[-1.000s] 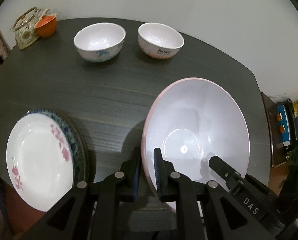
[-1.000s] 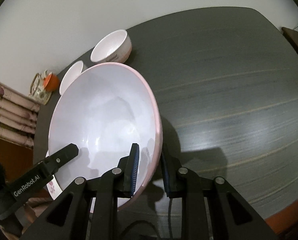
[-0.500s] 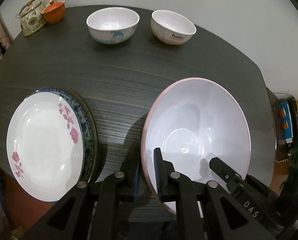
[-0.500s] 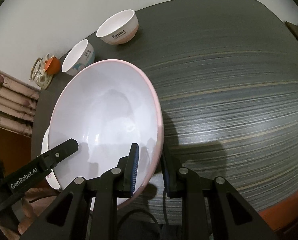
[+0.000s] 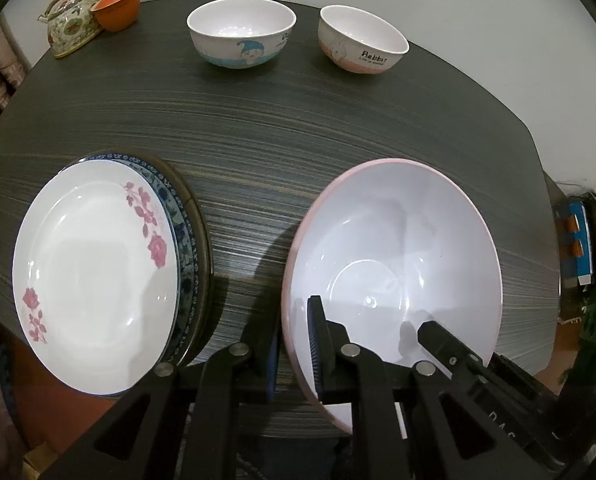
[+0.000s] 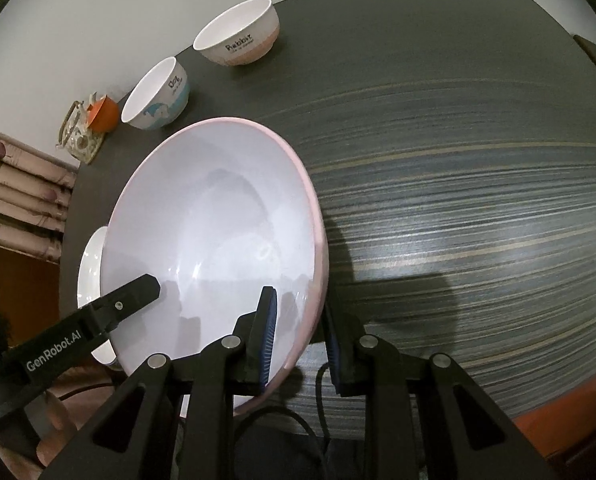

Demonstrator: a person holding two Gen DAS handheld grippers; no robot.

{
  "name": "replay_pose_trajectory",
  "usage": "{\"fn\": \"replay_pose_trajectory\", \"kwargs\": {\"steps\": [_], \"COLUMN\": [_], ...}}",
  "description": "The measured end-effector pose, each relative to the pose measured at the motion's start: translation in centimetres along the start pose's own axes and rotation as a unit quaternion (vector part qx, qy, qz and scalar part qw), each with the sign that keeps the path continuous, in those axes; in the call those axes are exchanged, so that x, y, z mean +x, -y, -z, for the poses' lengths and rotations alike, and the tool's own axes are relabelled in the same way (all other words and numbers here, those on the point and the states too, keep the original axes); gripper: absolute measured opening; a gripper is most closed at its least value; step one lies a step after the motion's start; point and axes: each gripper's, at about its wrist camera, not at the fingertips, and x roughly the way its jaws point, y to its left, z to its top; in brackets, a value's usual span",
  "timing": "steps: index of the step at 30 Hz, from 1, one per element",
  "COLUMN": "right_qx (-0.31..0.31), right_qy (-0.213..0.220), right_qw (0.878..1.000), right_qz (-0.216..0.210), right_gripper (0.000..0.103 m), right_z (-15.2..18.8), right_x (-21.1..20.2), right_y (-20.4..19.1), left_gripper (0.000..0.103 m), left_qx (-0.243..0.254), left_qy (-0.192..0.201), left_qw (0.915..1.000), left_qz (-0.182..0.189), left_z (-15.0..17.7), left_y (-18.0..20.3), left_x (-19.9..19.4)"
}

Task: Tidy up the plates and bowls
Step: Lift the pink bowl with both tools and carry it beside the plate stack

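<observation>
The left gripper (image 5: 294, 346) and the right gripper (image 6: 299, 338) each clamp opposite sides of the rim of the big pink bowl (image 5: 393, 264), held over the dark table (image 5: 298, 120). Just to its left lies a stack of plates (image 5: 94, 268); at the far edge stand two small bowls (image 5: 242, 32).

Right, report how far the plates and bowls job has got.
Done: the plates sit stacked at the table's edge. In hand: the left gripper and right gripper both clamp the big pink bowl's rim. Left: two small bowls stand apart, unstacked.
</observation>
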Motion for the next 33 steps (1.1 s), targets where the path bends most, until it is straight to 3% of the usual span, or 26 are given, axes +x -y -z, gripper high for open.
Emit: {"fn": "replay_pose_trajectory", "kwargs": {"steps": [21, 33], "right_qx": [0.003, 0.008], "right_qy": [-0.009, 0.002], "right_qw": [1.000, 1.000], "right_qz": [-0.013, -0.017], "right_gripper": [0.025, 0.046], "right_z": [0.8, 0.9], "right_x": [0.6, -0.1], "right_y": [0.0, -0.1], "left_gripper": [0.013, 0.013], "left_qx": [-0.007, -0.028], "left_qy": [-0.015, -0.009], "left_qw": [0.9999, 0.9996], "left_qz": [-0.004, 0.006], "left_z": [0.0, -0.3], "left_y": [-0.1, -2.0], "left_x": [0.9, 0.1]}}
